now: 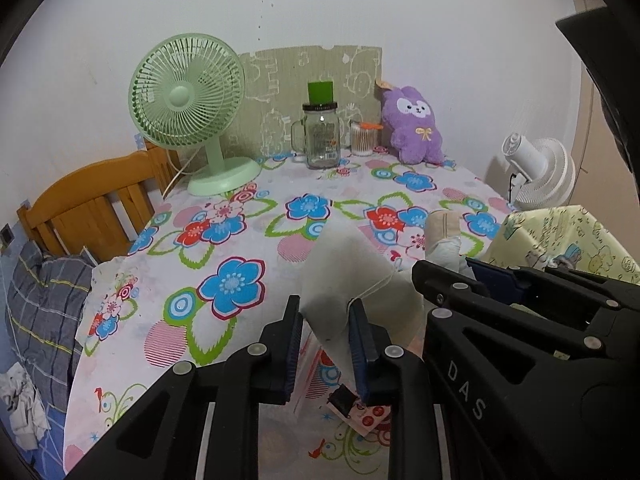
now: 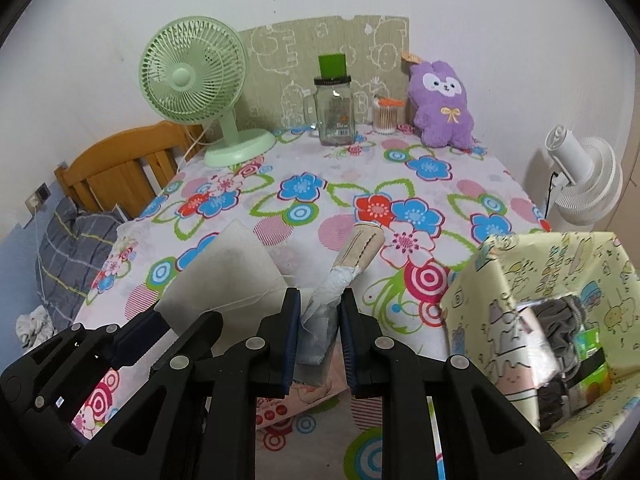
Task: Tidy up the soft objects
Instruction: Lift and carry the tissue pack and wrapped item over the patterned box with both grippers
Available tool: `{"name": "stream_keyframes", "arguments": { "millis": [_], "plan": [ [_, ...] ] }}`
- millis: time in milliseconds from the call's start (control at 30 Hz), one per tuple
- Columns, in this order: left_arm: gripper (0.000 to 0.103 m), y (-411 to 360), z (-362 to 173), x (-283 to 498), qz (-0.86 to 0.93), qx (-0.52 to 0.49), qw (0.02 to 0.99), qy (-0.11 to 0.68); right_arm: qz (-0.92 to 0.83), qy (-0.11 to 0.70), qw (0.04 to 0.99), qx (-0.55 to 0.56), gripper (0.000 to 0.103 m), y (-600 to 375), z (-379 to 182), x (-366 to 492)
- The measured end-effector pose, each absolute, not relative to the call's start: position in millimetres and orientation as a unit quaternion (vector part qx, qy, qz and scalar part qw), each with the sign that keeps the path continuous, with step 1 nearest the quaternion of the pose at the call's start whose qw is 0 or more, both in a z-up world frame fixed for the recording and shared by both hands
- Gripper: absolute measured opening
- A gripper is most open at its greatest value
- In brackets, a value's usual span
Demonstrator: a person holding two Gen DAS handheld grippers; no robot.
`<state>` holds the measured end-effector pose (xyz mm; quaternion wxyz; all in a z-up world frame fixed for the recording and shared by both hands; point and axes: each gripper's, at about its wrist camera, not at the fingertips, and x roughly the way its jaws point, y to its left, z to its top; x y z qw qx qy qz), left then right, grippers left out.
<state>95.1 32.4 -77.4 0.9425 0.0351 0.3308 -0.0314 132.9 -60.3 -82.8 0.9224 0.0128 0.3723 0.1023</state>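
A pale, whitish sock (image 1: 344,276) hangs above the flowered tablecloth, held up between both grippers. My left gripper (image 1: 325,308) is shut on its broad white end. My right gripper (image 2: 320,300) is shut on the crumpled blue-white part (image 2: 326,292), and the beige ribbed cuff (image 2: 362,246) sticks out ahead of its fingers. In the left wrist view the right gripper (image 1: 460,268) is close at the right. In the right wrist view the left gripper (image 2: 156,316) is at the lower left. A purple plush toy (image 2: 442,104) sits upright at the table's far edge.
A yellow patterned box (image 2: 500,280) at the right holds grey fabric and packets. A green fan (image 2: 192,76), a glass jar (image 2: 334,112) and a cotton-swab tub (image 2: 386,118) stand at the back. A printed packet (image 2: 280,404) lies below the grippers. A white fan (image 2: 588,180) stands off the table.
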Motion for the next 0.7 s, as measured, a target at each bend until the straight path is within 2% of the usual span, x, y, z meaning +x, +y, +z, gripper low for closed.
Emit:
{"name": "stream_keyframes", "arguments": {
  "millis": [700],
  "plan": [
    [0.021,23,-38,63,-0.024,0.028,0.956,0.290,0.110,0.322,0.940,0.008,0.022,-73,-35,95]
  ]
}}
